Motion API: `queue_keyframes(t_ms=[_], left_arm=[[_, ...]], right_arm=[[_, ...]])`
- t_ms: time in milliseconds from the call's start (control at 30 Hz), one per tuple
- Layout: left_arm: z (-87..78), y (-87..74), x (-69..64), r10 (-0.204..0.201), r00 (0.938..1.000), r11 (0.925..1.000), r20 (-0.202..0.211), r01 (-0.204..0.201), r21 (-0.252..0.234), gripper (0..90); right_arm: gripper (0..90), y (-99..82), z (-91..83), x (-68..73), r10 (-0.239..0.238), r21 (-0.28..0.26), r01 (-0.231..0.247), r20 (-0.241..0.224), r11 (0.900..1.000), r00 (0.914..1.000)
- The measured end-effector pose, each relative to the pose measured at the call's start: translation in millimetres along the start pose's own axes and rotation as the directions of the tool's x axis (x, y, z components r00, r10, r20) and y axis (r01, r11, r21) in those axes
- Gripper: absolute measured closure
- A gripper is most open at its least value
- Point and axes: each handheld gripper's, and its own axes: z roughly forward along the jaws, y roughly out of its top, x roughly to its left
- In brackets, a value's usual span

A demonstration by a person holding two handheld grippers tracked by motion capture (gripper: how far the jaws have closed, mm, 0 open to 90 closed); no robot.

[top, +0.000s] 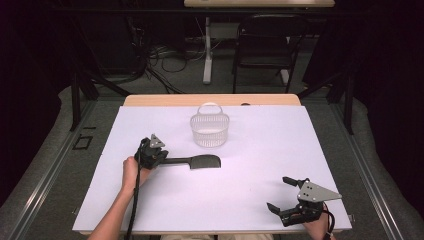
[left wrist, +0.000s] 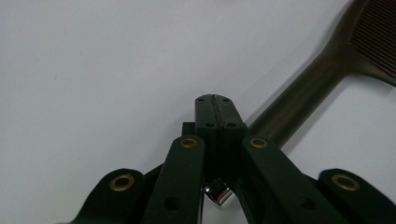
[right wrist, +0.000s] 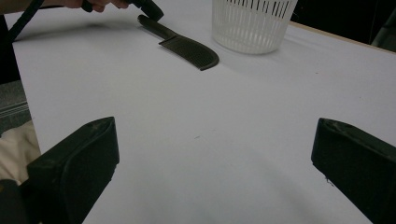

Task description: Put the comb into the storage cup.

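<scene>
A dark comb (top: 200, 162) lies flat on the white table sheet (top: 250, 200), its toothed head toward the right. My left gripper (top: 165, 161) sits at the end of the comb's handle (left wrist: 299, 98). In the left gripper view its jaws (left wrist: 215, 100) are pressed together with only a seam between them, and the handle runs out from behind the right jaw. Whether the handle is pinched I cannot tell. My right gripper (top: 278, 193) rests near the front right of the table, open wide, with bare sheet between its jaws (right wrist: 215, 128).
A white slotted basket (top: 210, 131) with a handle stands upright behind the comb; in the right gripper view the basket (right wrist: 250, 23) is just right of the comb (right wrist: 187, 46). Beyond the table are a chair (top: 265, 45) and cables on the floor.
</scene>
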Motion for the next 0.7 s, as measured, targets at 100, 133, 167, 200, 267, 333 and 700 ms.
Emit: queue_keyframes(t_ms=[100,133,167,200,267,333,700], left_arm=[[-0.4,0.1,-0.9,0.006,1.0000,1.0000,0.003,-0.006,0.006,89.9],[-0.5,-0.2,-1.4,0.008,1.0000,0.9999,0.005,-0.008,0.008,89.9],[-0.8,-0.2,-1.6,0.008,0.9999,0.9999,0.008,-0.008,0.009,89.9],[-0.8,-0.3,-2.1,0.008,0.9999,0.9999,0.007,-0.008,0.007,89.9],[-1.0,-0.3,-2.5,0.012,0.9999,0.9999,0.006,-0.012,0.008,89.9],[-1.2,-0.3,-3.4,0.012,0.9998,0.9998,0.014,-0.013,0.012,89.9],[-1.5,-0.8,-6.7,0.026,0.9994,0.9995,0.025,-0.026,0.019,89.9]], right_arm=[[0.6,0.1,0.2,0.2,-0.003,0.000,0.003,-0.002,1.0000,1.0000],[0.6,0.2,0.0,0.3,-0.003,0.001,0.003,-0.002,1.0000,1.0000],[0.6,0.2,-0.1,0.3,-0.004,0.000,0.004,-0.003,1.0000,1.0000],[0.6,0.2,-0.1,0.3,-0.005,0.000,0.005,-0.003,1.0000,1.0000],[0.6,0.1,0.2,0.3,-0.004,0.000,0.004,-0.004,1.0000,1.0000],[0.6,0.2,0.2,0.3,-0.005,0.001,0.005,-0.005,1.0000,1.0000],[0.7,0.2,0.7,0.4,-0.005,0.001,0.005,-0.004,1.0000,1.0000]])
